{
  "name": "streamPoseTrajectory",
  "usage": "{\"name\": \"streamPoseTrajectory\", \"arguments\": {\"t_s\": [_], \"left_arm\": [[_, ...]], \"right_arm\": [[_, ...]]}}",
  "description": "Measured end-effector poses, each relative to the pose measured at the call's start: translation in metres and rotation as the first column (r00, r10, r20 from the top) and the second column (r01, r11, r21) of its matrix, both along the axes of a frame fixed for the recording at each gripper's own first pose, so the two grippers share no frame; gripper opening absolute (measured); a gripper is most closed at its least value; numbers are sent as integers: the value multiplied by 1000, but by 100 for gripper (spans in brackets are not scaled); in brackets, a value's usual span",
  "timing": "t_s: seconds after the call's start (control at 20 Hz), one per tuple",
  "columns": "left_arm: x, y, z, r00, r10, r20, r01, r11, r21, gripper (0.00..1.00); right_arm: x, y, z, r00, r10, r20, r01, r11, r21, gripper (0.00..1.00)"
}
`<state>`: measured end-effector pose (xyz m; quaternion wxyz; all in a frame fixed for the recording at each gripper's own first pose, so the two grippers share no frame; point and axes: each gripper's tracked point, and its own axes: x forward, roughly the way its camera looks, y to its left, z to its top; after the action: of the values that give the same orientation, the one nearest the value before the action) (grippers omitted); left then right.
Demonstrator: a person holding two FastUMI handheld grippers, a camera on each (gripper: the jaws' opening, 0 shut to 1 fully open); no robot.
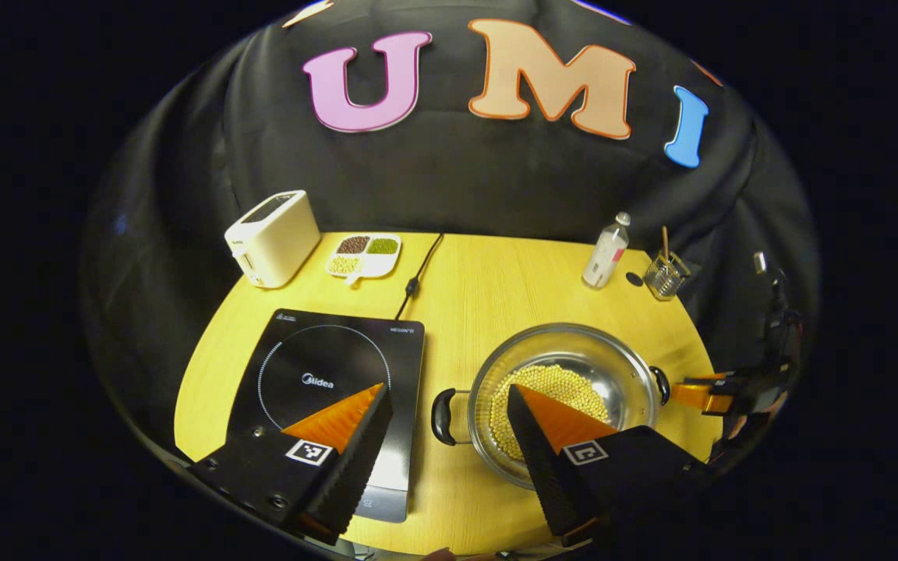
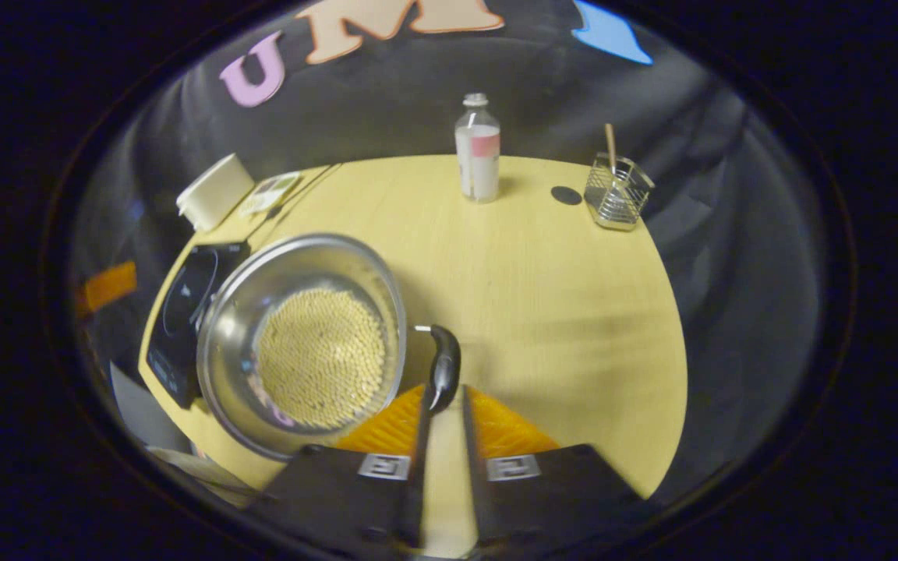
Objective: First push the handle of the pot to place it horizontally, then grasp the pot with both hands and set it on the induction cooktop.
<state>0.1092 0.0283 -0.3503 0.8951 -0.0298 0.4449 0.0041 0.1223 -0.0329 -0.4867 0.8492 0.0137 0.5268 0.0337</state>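
A steel pot (image 1: 620, 389) holding yellow beans stands on the wooden table (image 1: 496, 280), right of the black induction cooktop (image 1: 324, 366). Its two black handles point left (image 1: 443, 417) and right (image 1: 661, 383). My left gripper (image 1: 447, 387) hovers open above the gap between cooktop and pot, with one finger over each. In the right gripper view, the pot (image 2: 301, 343) lies to the left, and its near handle (image 2: 443, 362) sits between the orange fingers of my right gripper (image 2: 443, 393), which is shut on it. The right gripper (image 1: 710, 393) also appears at the pot's right side.
At the back of the table stand a white toaster (image 1: 273, 238), a divided dish of beans (image 1: 365, 255), a black cable (image 1: 418, 273), a clear bottle (image 2: 477, 152) and a wire holder (image 2: 616, 191) with a stick. The table's rounded edge runs close to the pot's right.
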Motion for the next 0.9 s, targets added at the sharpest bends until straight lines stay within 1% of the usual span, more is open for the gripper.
{"name": "streamPoseTrajectory", "arguments": {"t_s": [0.1,0.2,0.25,0.35,0.4,0.45,0.55,0.65,0.75,0.8,0.85,0.9], "left_arm": [[-1,-1,-21,999,2,-53,-3,1000,-21,92],[4,2,-39,997,-18,-72,18,1000,-10,92],[5,5,-47,996,-32,-84,32,999,5,92],[2,7,-67,992,-48,-120,51,999,20,92],[1,8,-76,990,-51,-134,55,998,27,92],[-2,9,-86,986,-52,-156,58,998,30,92],[-7,4,-101,980,-53,-191,55,998,3,92],[-9,-2,-114,976,-52,-214,47,999,-28,92],[-12,-5,-125,971,-50,-234,39,998,-49,90],[-10,-7,-132,971,-53,-232,41,998,-56,90],[-12,-10,-138,967,-59,-247,44,997,-65,83],[-16,-13,-143,961,-65,-270,46,996,-76,76]], "right_arm": [[6,4,2,1000,-23,6,23,1000,3,77],[7,15,-4,1000,-16,-17,16,1000,1,83],[7,21,-7,1000,-13,-18,13,1000,0,82],[14,15,-12,999,-35,8,36,998,-56,91],[15,12,-16,999,-43,6,44,996,-81,92],[11,13,-23,999,-46,-23,44,995,-90,94],[7,19,-35,996,-45,-77,39,996,-79,94],[6,16,-45,995,-44,-95,34,994,-107,94],[6,14,-52,993,-63,-104,50,991,-126,93],[6,18,-55,991,-70,-111,58,992,-110,86],[3,19,-61,990,-71,-122,58,992,-112,68],[-1,18,-66,988,-68,-142,51,992,-115,67]]}}
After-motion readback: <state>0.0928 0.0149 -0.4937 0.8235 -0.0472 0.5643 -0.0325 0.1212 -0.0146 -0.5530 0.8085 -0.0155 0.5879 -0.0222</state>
